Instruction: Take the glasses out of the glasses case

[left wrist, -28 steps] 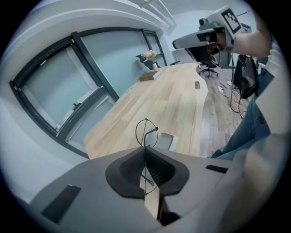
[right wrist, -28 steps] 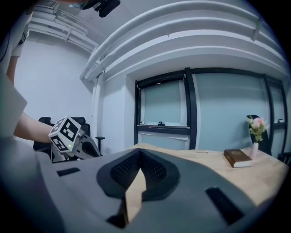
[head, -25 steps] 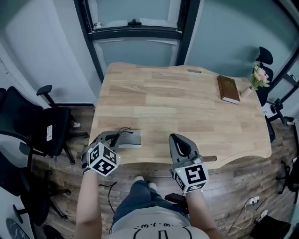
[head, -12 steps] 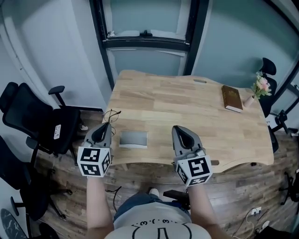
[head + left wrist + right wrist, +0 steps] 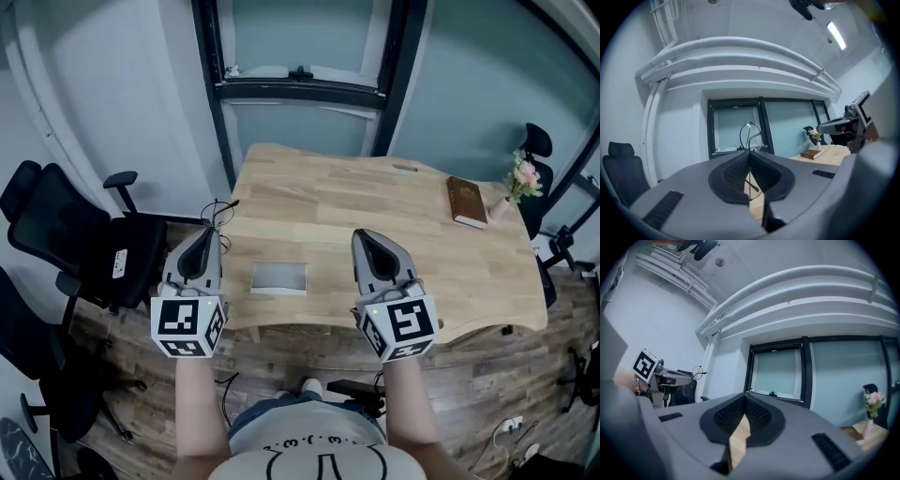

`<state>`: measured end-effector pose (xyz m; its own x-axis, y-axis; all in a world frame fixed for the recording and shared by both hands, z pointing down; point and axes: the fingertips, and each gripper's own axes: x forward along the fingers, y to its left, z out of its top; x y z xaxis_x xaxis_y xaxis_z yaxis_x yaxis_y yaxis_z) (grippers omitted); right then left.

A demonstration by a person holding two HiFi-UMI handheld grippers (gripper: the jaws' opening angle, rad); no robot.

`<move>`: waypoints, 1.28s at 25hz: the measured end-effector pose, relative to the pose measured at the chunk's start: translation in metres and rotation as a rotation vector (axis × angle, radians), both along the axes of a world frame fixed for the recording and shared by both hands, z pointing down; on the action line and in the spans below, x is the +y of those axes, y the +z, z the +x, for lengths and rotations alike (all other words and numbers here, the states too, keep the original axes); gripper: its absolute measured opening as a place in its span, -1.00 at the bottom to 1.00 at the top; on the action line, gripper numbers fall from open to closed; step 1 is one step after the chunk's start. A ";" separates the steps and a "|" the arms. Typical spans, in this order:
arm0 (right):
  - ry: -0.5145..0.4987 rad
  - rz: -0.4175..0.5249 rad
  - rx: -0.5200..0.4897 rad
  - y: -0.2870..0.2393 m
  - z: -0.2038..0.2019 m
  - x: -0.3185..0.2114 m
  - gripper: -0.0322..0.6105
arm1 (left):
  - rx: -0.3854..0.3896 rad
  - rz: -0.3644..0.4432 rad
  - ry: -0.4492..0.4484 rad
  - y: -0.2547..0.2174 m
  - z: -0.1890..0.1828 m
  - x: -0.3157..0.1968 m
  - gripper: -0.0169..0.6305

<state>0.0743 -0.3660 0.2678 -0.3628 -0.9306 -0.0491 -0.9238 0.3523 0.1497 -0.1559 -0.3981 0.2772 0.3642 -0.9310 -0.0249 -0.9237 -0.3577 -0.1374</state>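
The thin wire-framed glasses [image 5: 222, 214] hang in the air off the table's left edge, pinched in my left gripper [image 5: 208, 232], which is shut on them. In the left gripper view a round lens rim [image 5: 750, 135] stands up above that gripper's closed tips [image 5: 750, 155]. The grey glasses case [image 5: 278, 277] lies open on the wooden table [image 5: 375, 202] near its front edge, between the two grippers. My right gripper [image 5: 364, 236] hovers right of the case, shut and holding nothing [image 5: 744, 401]. From the right gripper view the left gripper [image 5: 670, 378] shows at the left with the glasses [image 5: 697, 371].
A brown book [image 5: 466, 202] and a small vase of flowers [image 5: 522, 176] sit at the table's far right. Black office chairs [image 5: 66, 244] stand to the left, another chair [image 5: 536, 141] at the far right. A dark-framed window [image 5: 300, 80] is behind the table.
Both grippers have risen above the table's front edge. The left one lifted the glasses up and away from the case, off the table's left edge, and rolled upright.
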 end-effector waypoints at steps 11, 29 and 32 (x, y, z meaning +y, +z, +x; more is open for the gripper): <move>0.006 0.069 0.043 -0.042 -0.013 0.011 -0.87 | 0.015 0.179 0.016 -0.054 -0.009 0.020 -0.88; 0.051 0.120 0.057 -0.071 -0.007 0.030 -0.87 | 0.018 0.263 0.027 -0.086 -0.016 0.037 -0.88; 0.043 0.123 0.067 -0.074 -0.014 0.030 -0.87 | 0.024 0.263 0.024 -0.087 -0.021 0.035 -0.88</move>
<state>0.0600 -0.3363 0.1939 -0.3289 -0.9338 -0.1406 -0.9242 0.2877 0.2510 -0.1768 -0.3626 0.1903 0.3822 -0.8825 -0.2740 -0.9196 -0.3342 -0.2065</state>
